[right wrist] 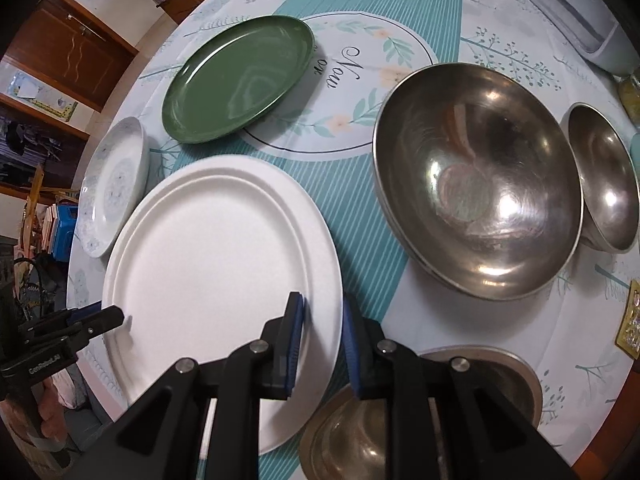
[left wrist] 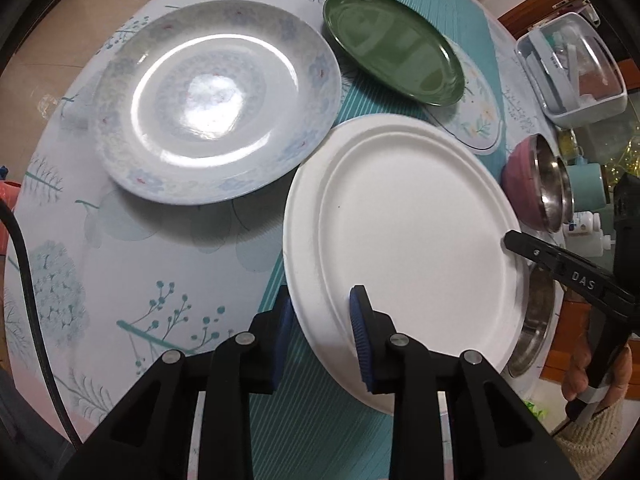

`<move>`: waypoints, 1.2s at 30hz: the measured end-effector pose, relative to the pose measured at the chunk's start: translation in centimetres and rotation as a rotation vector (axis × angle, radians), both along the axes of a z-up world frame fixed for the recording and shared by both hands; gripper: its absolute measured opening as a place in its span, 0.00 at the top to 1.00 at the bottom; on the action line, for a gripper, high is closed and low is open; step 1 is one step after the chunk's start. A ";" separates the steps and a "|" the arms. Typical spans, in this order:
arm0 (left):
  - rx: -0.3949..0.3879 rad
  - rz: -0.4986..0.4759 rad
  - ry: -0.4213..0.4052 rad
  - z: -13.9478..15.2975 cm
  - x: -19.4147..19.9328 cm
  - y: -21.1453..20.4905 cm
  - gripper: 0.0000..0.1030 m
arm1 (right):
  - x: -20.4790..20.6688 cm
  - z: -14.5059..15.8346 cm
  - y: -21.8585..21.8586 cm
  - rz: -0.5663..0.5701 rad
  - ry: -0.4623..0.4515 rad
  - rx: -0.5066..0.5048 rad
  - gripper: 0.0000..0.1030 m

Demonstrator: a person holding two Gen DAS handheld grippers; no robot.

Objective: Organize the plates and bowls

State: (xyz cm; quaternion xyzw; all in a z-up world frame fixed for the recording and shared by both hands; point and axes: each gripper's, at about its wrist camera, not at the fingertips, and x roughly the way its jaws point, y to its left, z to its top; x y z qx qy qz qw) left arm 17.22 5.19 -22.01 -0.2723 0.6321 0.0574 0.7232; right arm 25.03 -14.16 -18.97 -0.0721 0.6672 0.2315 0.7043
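Two fisheye views look down at a slant from close above the counter, each along its own claw. The left view faces the white plate from its near left rim; the right view faces it from the opposite side. Both share this plate, the green plate and the floral plate, and each shows the other claw.

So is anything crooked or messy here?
Yes. The white plate is tilted, with both grippers straddling its rim, and it hangs over a steel bowl. No spills or cracks show.
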 end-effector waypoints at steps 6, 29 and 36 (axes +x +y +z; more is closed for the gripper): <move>0.005 -0.019 -0.019 2.5 -2.1 0.0 0.74 | -1.1 1.9 -0.7 -0.002 -0.006 0.023 0.81; 0.146 -0.229 -0.147 10.1 -15.0 4.0 0.74 | -18.9 9.0 1.6 -0.025 -0.165 0.088 0.79; 0.192 -0.283 -0.084 7.0 -16.8 5.9 0.74 | -24.0 7.3 3.7 -0.084 -0.183 0.069 0.78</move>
